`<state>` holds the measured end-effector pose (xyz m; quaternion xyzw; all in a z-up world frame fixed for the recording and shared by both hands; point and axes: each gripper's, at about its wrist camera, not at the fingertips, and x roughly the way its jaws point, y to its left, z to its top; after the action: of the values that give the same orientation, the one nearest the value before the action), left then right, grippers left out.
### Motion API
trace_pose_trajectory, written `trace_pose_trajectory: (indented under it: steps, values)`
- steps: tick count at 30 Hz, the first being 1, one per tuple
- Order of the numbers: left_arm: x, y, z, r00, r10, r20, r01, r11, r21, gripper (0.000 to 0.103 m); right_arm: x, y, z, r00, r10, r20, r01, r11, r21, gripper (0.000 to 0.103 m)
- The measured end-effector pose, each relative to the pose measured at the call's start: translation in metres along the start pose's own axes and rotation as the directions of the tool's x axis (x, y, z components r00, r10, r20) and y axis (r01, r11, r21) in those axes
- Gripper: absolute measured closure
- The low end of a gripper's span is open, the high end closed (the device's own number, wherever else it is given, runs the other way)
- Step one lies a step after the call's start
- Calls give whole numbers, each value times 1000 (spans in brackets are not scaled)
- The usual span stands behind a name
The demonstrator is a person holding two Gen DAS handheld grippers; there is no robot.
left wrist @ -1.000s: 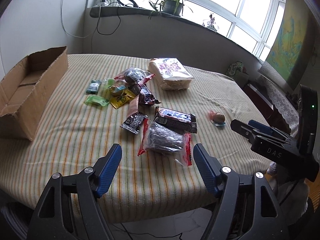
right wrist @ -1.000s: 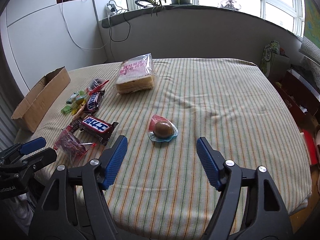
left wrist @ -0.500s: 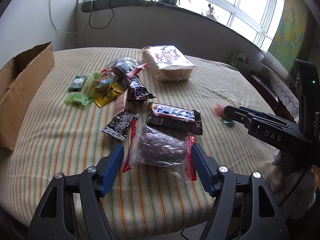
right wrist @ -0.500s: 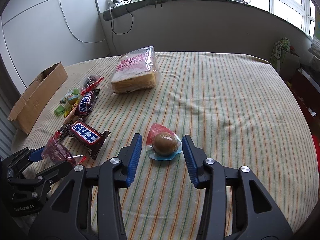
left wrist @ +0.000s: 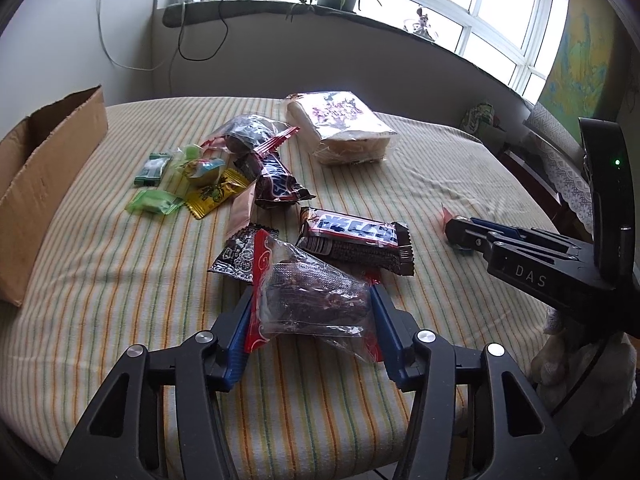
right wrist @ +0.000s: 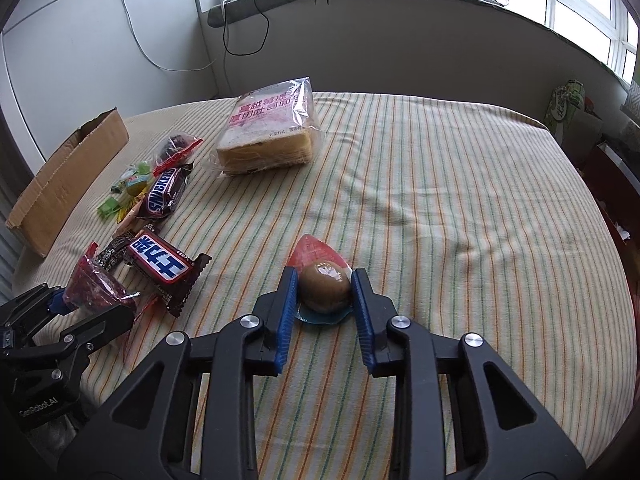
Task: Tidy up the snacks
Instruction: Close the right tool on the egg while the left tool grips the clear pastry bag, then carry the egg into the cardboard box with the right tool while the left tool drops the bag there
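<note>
On striped tablecloth [right wrist: 440,184], right claw [right wrist: 325,294] pinches packaged egg [right wrist: 325,287].

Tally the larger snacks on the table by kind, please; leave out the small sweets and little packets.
Sliced bread bag: 1
Snickers bar: 2
Red-edged cake bag: 2
Packed brown egg: 1
Total: 6

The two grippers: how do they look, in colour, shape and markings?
Both the left gripper and the right gripper have black frames with cut-out openings, silver round bolts and blue ribbed pads on the fingers. Seen from the left camera, the right gripper's side reads "DAS", with a small green light on its black body.
</note>
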<state>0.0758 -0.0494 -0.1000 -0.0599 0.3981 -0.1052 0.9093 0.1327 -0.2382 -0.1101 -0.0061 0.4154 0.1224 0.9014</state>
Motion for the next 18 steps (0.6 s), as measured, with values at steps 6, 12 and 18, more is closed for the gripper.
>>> trace_pose_trajectory:
  steps: [6, 12, 18]
  values:
    - [-4, 4, 1, 1000, -4, 10, 4, 1000, -13, 50, -9, 4, 2, 1000, 3, 19, -3, 1000, 6, 75]
    - [-20, 8, 7, 999, -3, 54, 4, 1000, -17, 50, -26, 17, 12, 999, 8, 51, -8, 1000, -13, 75]
    - [-40, 20, 15, 994, 6, 105, -3, 1000, -31, 50, -39, 44, 25, 996, 45, 79, -41, 998, -50, 75]
